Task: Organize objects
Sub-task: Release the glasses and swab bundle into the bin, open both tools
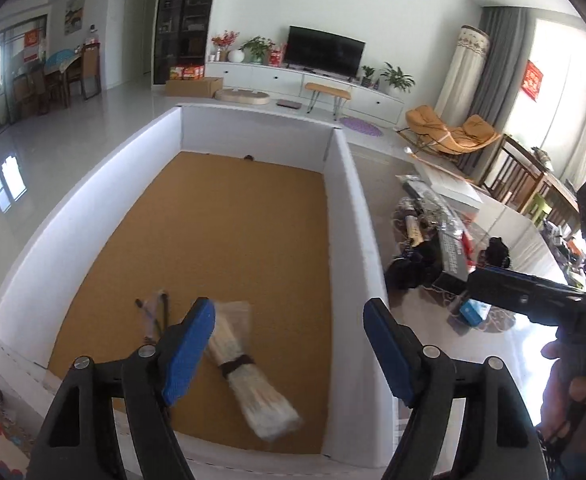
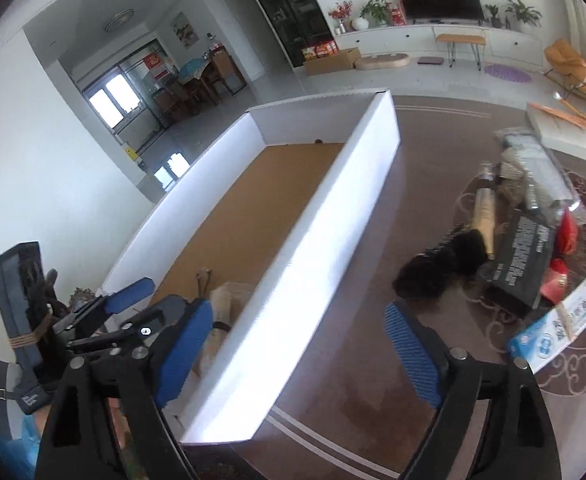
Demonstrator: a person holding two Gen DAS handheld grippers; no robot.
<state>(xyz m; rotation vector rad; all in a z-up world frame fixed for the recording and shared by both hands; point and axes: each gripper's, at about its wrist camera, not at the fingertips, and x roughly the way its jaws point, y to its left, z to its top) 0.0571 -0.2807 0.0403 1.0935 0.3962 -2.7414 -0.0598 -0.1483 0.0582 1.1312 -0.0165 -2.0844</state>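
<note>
A living room with a pale tiled floor and a television [image 1: 324,50] at the far wall is surrounding a large white box [image 1: 77,216] with a cork-brown bottom. Inside it, at the near end, a pale tied bundle [image 1: 249,376] is lying beside a small clear packet [image 1: 155,312], and the left gripper [image 1: 289,354] is hovering above them with its jaws apart and empty. To the right, the right gripper [image 2: 299,354] is hanging over the box wall, jaws likewise apart, with a pile of loose items [image 2: 525,240] sitting on the rug [image 2: 433,184].

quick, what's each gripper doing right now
left gripper: open, holding nothing, over the box.
right gripper: open, holding nothing.
</note>
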